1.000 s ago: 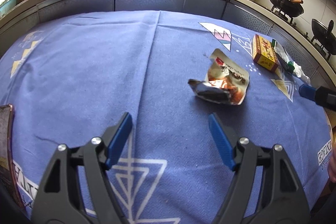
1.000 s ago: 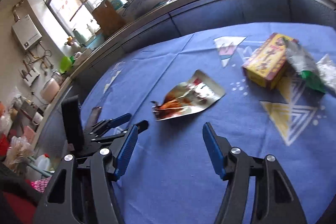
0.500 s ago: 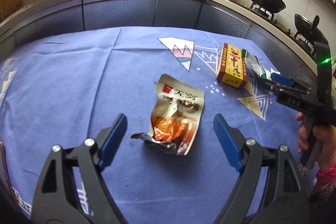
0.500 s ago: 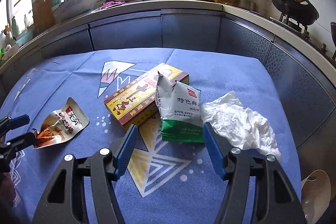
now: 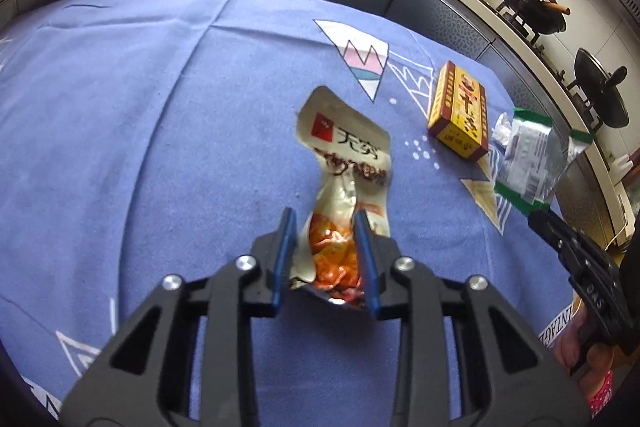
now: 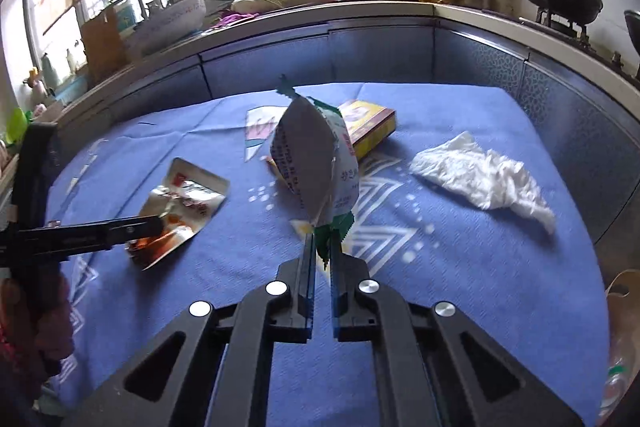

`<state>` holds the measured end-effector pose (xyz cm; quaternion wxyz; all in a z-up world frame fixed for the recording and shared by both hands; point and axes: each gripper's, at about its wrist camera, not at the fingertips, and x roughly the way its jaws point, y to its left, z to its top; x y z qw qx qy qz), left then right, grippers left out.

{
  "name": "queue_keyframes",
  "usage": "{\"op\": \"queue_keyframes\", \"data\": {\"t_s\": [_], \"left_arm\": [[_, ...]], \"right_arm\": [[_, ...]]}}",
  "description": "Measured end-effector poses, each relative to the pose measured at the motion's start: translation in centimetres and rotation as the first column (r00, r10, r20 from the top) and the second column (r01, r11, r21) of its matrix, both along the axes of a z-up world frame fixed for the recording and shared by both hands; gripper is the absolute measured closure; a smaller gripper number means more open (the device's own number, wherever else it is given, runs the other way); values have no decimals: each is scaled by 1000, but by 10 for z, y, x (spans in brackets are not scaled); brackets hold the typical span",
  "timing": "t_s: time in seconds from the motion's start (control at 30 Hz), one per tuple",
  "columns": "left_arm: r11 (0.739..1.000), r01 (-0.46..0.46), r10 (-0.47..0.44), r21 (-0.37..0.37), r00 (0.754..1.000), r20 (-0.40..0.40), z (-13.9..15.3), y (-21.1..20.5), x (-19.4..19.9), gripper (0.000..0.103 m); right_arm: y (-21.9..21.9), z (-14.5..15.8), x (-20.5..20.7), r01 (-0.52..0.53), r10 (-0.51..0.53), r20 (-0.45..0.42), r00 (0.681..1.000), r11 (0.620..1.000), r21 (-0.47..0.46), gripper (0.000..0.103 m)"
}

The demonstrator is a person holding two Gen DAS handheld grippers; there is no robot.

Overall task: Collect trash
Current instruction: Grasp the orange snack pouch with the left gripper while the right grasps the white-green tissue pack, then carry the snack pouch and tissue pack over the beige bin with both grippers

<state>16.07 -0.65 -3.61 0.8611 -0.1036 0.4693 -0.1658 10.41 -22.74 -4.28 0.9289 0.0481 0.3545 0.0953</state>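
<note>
Trash is partly in hand: the left gripper (image 5: 326, 259), jaws just closing, pinches the snack pouch (image 5: 344, 187) mid-tabletop; the right gripper (image 6: 321, 255), just closed, pinches the green-edged packet (image 6: 316, 163), lifted upright. Left to gather: box (image 6: 370, 131) behind the packet, tissue (image 6: 484, 179) towards the far right edge. Nothing blocks either.

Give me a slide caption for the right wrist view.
Right tool pinching a green-edged packet above the blue cloth, tissue alongside.
</note>
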Motion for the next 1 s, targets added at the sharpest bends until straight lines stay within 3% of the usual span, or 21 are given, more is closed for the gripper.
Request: {"op": "queue_keyframes", "data": {"t_s": [0.27, 0.5, 0.73, 1.0], "left_arm": [[998, 46, -47, -33, 999, -16, -1, 2, -38, 76], [996, 35, -35, -79, 999, -8, 2, 22, -69, 76], [992, 54, -51, -111, 998, 36, 18, 25, -86, 76], [986, 121, -111, -118, 989, 93, 42, 0, -91, 76]], "right_arm": [[26, 1, -24, -68, 77, -43, 996, 984, 166, 97], [36, 4, -40, -92, 107, -61, 992, 972, 217, 97], [20, 11, -59, -57, 70, -46, 996, 968, 245, 97], [-15, 23, -79, 10, -9, -6, 1000, 963, 269, 97]]}}
